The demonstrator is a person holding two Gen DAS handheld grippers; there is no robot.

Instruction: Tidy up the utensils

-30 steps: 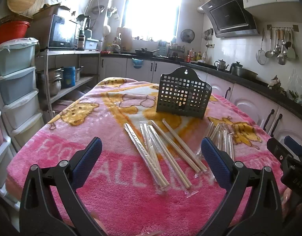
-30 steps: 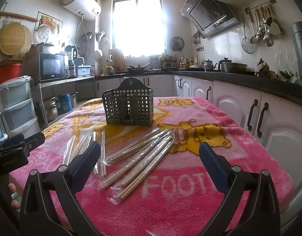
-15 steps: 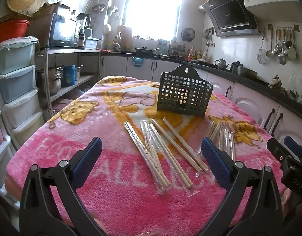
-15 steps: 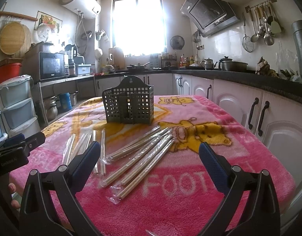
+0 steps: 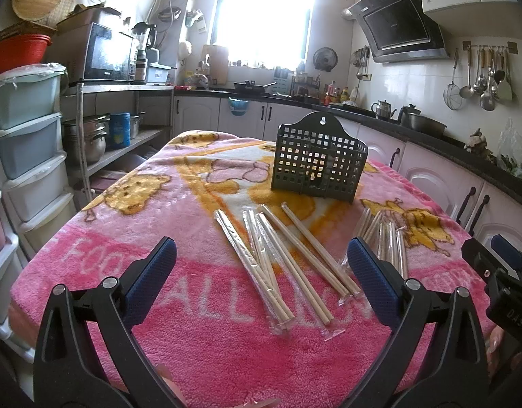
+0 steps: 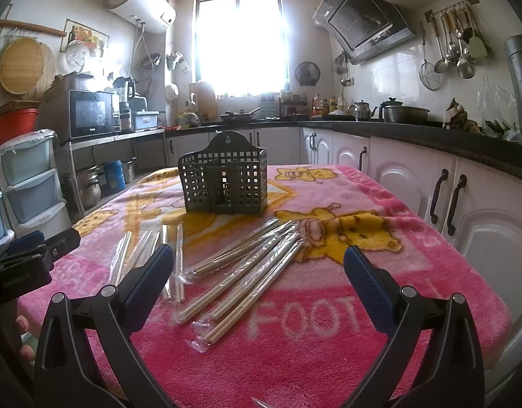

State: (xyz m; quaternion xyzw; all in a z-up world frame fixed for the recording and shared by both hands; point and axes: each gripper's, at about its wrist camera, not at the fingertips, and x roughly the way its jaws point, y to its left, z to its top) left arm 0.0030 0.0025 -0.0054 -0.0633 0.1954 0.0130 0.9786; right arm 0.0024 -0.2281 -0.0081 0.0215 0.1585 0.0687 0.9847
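A dark perforated utensil holder [image 5: 319,166] stands upright on the pink blanket-covered table [image 5: 131,224]; it also shows in the right wrist view [image 6: 225,183]. Several plastic-wrapped chopstick pairs [image 5: 284,258] lie in front of it, and a second bunch [image 5: 385,238] lies further right. In the right wrist view the main bunch [image 6: 247,272] lies in the middle and the other bunch [image 6: 148,255] to the left. My left gripper [image 5: 261,265] is open and empty above the near table edge. My right gripper [image 6: 259,272] is open and empty, also near the edge.
Stacked plastic drawers [image 5: 26,156] stand left of the table. White cabinets under a dark counter [image 6: 465,183] run along the right. The other gripper's body shows at the right edge [image 5: 502,278] and at the left edge [image 6: 26,265].
Both grippers have shifted slightly in view toward the table; the chopsticks and holder have not moved. Both jaws stay open.
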